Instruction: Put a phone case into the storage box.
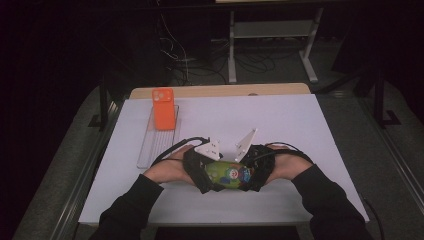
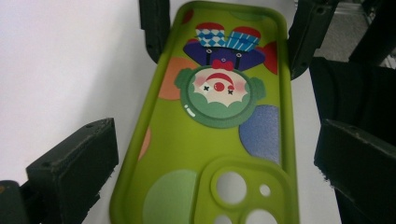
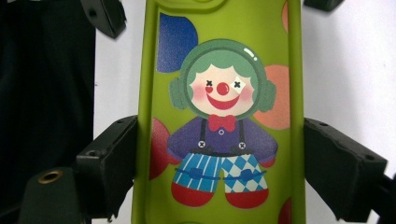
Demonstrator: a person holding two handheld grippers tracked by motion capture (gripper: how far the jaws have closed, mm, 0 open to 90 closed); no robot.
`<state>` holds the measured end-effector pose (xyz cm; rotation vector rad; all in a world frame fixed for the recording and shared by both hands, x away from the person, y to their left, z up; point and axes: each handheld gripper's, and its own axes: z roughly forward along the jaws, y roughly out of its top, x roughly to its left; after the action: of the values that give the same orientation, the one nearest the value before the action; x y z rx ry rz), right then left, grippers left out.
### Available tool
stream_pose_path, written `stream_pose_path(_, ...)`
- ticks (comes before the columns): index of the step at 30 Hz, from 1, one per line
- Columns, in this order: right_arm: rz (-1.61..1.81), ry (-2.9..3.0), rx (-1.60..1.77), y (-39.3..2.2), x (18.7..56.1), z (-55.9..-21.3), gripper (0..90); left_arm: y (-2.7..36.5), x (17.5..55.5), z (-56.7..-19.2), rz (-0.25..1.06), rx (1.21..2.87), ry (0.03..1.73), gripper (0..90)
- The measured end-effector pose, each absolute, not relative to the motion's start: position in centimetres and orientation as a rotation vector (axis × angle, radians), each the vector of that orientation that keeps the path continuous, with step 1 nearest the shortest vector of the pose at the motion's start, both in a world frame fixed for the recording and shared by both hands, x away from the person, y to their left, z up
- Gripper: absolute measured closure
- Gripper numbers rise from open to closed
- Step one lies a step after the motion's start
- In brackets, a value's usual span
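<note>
A lime-green phone case (image 1: 227, 175) with a clown print lies lengthwise between both grippers near the table's front edge. Its printed back (image 2: 219, 135) faces up, camera cutout toward the left gripper. My left gripper (image 1: 202, 172) straddles the cutout end; its jaws (image 2: 217, 140) stand a little off both long edges, so it is open. From the opposite end, my right gripper (image 1: 252, 172) has its pads (image 3: 116, 158) against the case's (image 3: 219, 93) long edges, shut on it. Whether the case rests on the table or hangs just above it, I cannot tell.
An orange phone (image 1: 163, 109) leans on a clear ribbed tray (image 1: 150, 150) at the back left of the white table (image 1: 280, 120). Beyond the table's far edge are desk legs and loose cables on the floor.
</note>
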<state>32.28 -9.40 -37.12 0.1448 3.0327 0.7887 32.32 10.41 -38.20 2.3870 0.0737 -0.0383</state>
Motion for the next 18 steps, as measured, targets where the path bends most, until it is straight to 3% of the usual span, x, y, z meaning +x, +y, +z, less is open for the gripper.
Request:
stream_pose_path(6, 0.802, 3.034, 0.116, -9.10, 32.04, -36.97, 15.5, 9.80, 32.06, -38.94, -0.067, 2.427, 0.052, 0.0)
stream_pose_path(13, 0.811, 3.044, 0.101, -9.03, 31.94, -36.91, 15.5, 9.77, 31.97, -38.92, -0.047, 2.423, 0.051, 10.6)
stream_pose_path(18, 0.824, 3.050, 0.101, -9.10, 31.92, -36.80, 15.4, 9.88, 31.88, -38.78, -0.067, 2.410, 0.052, 12.1)
